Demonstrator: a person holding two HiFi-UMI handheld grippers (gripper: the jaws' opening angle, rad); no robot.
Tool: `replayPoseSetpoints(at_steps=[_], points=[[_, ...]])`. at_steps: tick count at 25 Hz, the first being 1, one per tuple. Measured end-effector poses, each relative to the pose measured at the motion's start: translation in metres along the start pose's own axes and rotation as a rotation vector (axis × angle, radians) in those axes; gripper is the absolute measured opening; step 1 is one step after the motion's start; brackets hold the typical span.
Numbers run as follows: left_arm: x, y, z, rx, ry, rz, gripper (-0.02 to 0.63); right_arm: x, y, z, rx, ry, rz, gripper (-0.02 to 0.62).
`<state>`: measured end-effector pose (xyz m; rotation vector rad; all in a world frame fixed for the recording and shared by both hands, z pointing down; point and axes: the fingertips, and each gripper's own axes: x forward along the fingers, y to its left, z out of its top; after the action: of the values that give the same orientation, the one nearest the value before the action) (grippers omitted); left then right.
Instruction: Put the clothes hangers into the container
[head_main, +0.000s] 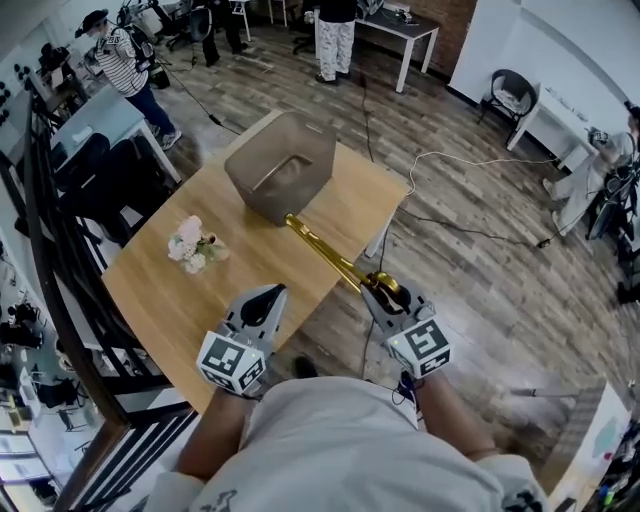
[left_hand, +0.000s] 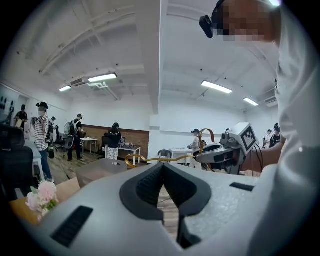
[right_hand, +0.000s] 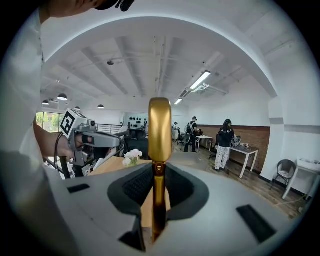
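A light wooden worktop (head_main: 160, 290) stands on a plank floor (head_main: 470, 260), and the grey-brown container (head_main: 283, 165) sits at its far end. From the head view I cannot tell whether the container is upright or tipped. A small bunch of pale flowers (head_main: 195, 246) lies on the worktop's left part, well apart from the container. The right gripper (head_main: 378, 290) is held off the worktop's near right edge, and its fingers (right_hand: 132, 187) pinch a gold clothes hanger (head_main: 325, 248). In the right gripper view the hanger's gold bar runs straight up between the dark pads, clamped on both sides. The hanger is off the worktop, in the air, and stretches away from the gripper towards the container. Its far end reaches the container's near lower corner, though whether it touches there cannot be told. The hook curls up just behind the right gripper's fingertips. The left gripper (head_main: 270, 293) hovers beside it, over the near edge of the worktop, pointing the same way. Its fingers (left_hand: 145, 187) are pressed together at the tips with nothing between them. Several people stand in the room beyond, near a desk (head_main: 405, 30).
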<state>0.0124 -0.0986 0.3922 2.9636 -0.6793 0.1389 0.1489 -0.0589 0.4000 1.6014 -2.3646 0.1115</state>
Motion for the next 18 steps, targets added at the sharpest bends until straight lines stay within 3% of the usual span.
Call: replayPoseSetpoints(at_steps=[9,18], points=[[-0.02,0.066,-0.002,-0.026,-0.006,0.039,0.006,0.067,0.0,0.013,-0.043,0.054,-0.008,0.075],[-0.033,0.094,-0.006,-0.044,0.002,0.076,0.006,0.104,0.0,0.013,-0.058,0.086,0.007,0.075]])
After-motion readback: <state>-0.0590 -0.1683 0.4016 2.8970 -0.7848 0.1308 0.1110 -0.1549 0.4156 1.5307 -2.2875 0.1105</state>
